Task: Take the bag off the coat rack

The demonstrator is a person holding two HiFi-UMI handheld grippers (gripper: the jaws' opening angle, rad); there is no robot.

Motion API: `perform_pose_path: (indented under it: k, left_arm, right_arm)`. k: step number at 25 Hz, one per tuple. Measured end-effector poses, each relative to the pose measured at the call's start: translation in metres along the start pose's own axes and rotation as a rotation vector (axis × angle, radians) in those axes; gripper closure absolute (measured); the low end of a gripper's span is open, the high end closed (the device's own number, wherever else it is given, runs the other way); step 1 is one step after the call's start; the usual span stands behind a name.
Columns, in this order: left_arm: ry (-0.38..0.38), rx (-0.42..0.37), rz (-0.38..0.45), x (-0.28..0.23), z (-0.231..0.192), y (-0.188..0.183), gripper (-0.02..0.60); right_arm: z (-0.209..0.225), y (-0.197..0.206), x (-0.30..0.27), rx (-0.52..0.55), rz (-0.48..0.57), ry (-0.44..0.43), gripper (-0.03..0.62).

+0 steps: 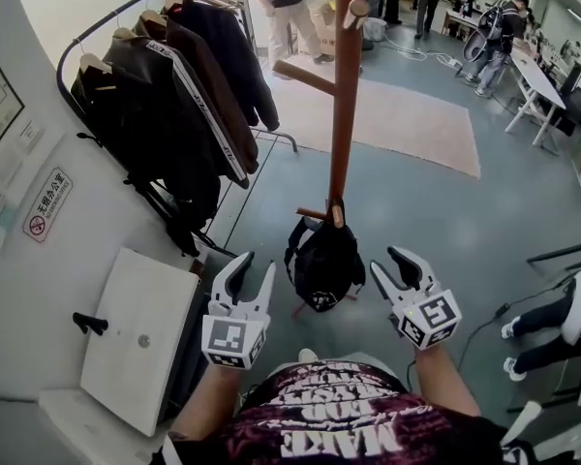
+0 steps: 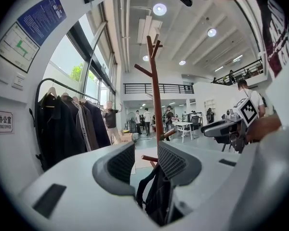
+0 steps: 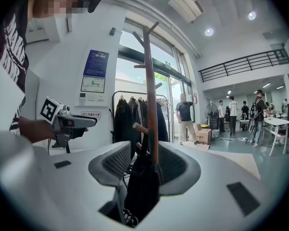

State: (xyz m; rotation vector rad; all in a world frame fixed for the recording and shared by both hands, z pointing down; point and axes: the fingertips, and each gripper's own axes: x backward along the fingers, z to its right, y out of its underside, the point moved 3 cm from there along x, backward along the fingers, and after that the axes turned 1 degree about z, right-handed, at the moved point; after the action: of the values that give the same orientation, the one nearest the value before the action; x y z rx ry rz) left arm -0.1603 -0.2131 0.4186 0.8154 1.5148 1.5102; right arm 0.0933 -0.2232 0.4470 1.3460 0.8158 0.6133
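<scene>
1. My left gripper (image 1: 255,267) and right gripper (image 1: 390,263) both have their fingers spread and hold nothing. The black bag (image 1: 324,264) hangs between them, just beyond, on a low peg (image 1: 315,213) of the coat rack (image 1: 346,85).
2. Risk: if I tug outward instead of lifting, the strap could snag the peg and tip the rack.
3. Count: one bag, one coat rack, two grippers.

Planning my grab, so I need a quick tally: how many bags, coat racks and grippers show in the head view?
Bag: 1
Coat rack: 1
Grippers: 2, the left gripper and the right gripper, both open
Total: 4
</scene>
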Motion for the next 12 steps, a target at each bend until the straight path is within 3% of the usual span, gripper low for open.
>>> perform_pose_path:
  k: [12]
  left_arm:
    - [0.070,0.033,-0.025,-0.020,0.004,0.021,0.443]
  right_arm:
    - [-0.004,0.012,-0.015,-0.002,-0.049,0.017,0.413]
